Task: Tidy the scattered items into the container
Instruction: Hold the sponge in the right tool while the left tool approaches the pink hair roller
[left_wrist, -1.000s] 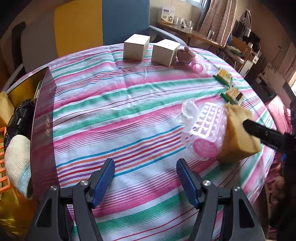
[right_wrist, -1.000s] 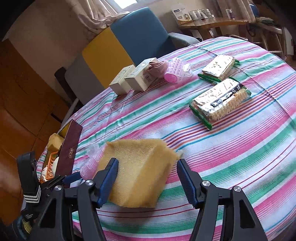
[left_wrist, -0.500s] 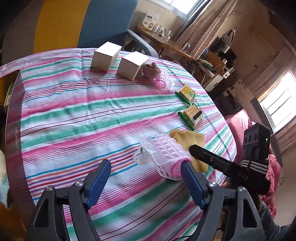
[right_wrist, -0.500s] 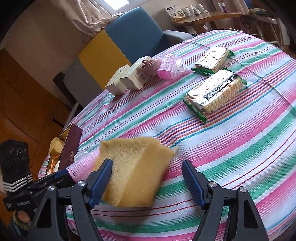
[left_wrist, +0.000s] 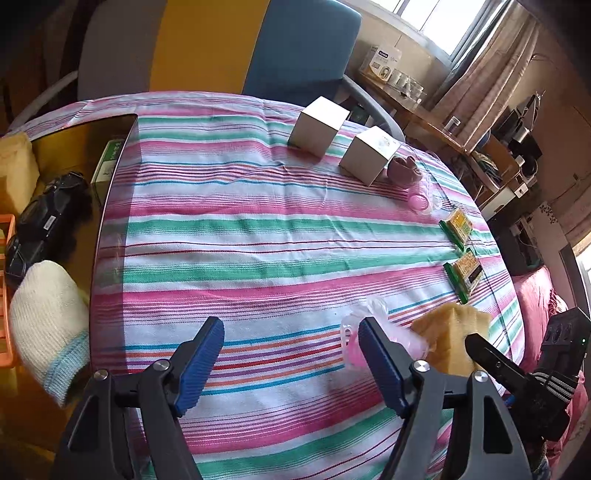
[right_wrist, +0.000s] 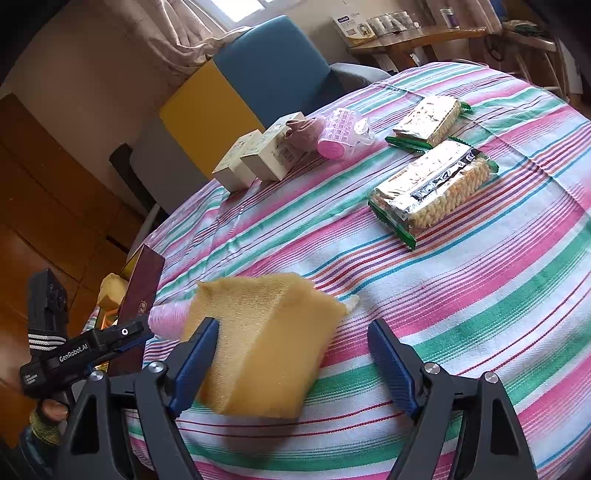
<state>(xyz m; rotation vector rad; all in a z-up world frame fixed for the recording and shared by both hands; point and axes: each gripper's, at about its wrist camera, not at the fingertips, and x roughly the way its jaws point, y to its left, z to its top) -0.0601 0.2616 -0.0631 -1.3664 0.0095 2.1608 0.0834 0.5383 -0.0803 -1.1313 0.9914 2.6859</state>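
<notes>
With both sets of jaws spread wide, neither the left gripper (left_wrist: 290, 363) nor the right gripper (right_wrist: 291, 360) grasps anything. Fingers (left_wrist: 197, 360) are black with ribbed blue pads.

Sponge (right_wrist: 266, 339): yellow, porous, blocky wedge with a smoother cut face, near edge of the table (right_wrist: 480, 295). It sits between the right gripper's pads, close against the left pad; contact unclear. In the left view the sponge (left_wrist: 456, 338) is just right of the left gripper's right finger.

Roller (left_wrist: 373, 332): pink core in a clear perforated plastic shell, cylindrical. It's against the sponge's left side, partly hidden behind the left gripper's right finger. In the right view only its pink end (right_wrist: 168, 319) shows, left of the sponge.

Tablecloth: woven, striped pink/green/white with thin red and blue lines, slightly wrinkled.

Far side: two white cardboard boxes (left_wrist: 317, 125), a mauve knitted item (left_wrist: 404, 171), a second roller (right_wrist: 341, 134). Right of those: two flat snack packs (right_wrist: 430, 188), foil with green crimped ends.

Container (left_wrist: 114, 206): dark glossy wall at the table's left edge. Inside it: a white ribbed knit item with a pale blue band (left_wrist: 48, 325), a black object (left_wrist: 40, 229), a green-white box (left_wrist: 107, 166).
</notes>
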